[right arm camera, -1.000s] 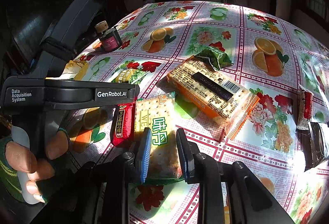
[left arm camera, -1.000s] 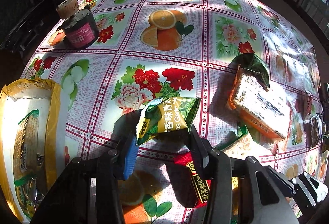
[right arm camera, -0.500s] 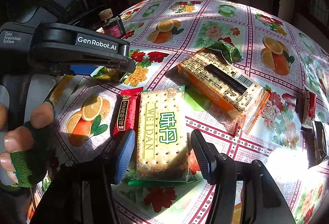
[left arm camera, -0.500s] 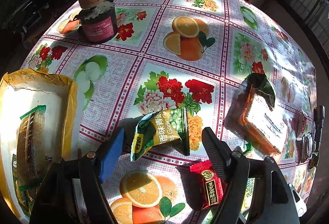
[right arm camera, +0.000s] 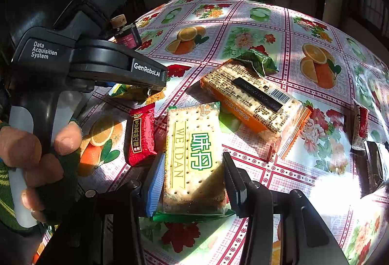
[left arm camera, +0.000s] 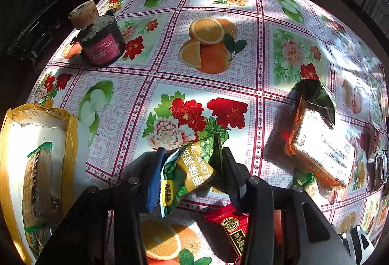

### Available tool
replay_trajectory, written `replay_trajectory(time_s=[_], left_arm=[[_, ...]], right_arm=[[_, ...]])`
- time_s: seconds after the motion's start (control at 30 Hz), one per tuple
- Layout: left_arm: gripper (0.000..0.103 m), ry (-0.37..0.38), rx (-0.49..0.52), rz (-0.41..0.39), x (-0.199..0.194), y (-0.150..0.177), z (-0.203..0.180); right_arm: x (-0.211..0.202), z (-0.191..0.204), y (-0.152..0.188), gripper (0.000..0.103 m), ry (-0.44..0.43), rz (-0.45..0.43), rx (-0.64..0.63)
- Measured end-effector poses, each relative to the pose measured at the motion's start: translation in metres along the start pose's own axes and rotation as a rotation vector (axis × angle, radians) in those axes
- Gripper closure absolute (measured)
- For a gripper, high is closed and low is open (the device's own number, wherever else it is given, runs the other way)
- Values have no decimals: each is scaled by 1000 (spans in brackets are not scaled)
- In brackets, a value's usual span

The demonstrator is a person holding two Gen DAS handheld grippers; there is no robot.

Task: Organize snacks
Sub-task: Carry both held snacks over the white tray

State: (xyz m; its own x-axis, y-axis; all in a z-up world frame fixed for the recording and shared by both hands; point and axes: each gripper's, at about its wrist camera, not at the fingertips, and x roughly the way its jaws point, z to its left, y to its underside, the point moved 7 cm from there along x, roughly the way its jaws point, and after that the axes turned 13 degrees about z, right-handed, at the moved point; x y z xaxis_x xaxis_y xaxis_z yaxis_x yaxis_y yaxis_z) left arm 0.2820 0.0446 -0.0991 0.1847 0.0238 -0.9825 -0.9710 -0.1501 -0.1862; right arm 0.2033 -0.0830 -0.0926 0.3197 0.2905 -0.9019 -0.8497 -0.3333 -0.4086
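My left gripper point(left arm camera: 190, 167) is shut on a green and yellow garlic pea packet point(left arm camera: 192, 172), which crumples between the pads just above the flowered tablecloth point(left arm camera: 206, 80). My right gripper point(right arm camera: 192, 175) is shut on a WEIDAN cracker pack point(right arm camera: 193, 155) with green lettering, both pads against its long sides. A red candy bar point(right arm camera: 141, 133) lies just left of the crackers; it also shows in the left wrist view point(left arm camera: 233, 233). The left gripper's body point(right arm camera: 97, 65) fills the left of the right wrist view.
A large orange cracker pack point(right arm camera: 255, 99) with a green packet point(right arm camera: 257, 61) on its far end lies beyond. A yellow box point(left arm camera: 36, 162) holding a wafer pack sits at the left. A dark corked jar point(left arm camera: 99, 43) stands far left. Dark wrappers point(right arm camera: 372, 167) lie right.
Both grippers were open half a second ago and have closed: the left on the garlic pea packet, the right on the WEIDAN cracker pack. The pea packet is now squeezed and tilted up.
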Motion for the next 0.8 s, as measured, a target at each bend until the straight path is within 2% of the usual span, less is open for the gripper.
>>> replay_trajectory(time_s=[0.2,0.4,0.8], left_arm=[[61,36,-5,5,-10,20,6],[61,75,-3,-47,-48,55,12],[61,56,-42,-127,-95,125,48]], right_arm=[[-16,-8,8,54,-39,-33,63],[-45,-6,22,54,-101,-84,116],[-75,19,46,54,-152,-129,114]])
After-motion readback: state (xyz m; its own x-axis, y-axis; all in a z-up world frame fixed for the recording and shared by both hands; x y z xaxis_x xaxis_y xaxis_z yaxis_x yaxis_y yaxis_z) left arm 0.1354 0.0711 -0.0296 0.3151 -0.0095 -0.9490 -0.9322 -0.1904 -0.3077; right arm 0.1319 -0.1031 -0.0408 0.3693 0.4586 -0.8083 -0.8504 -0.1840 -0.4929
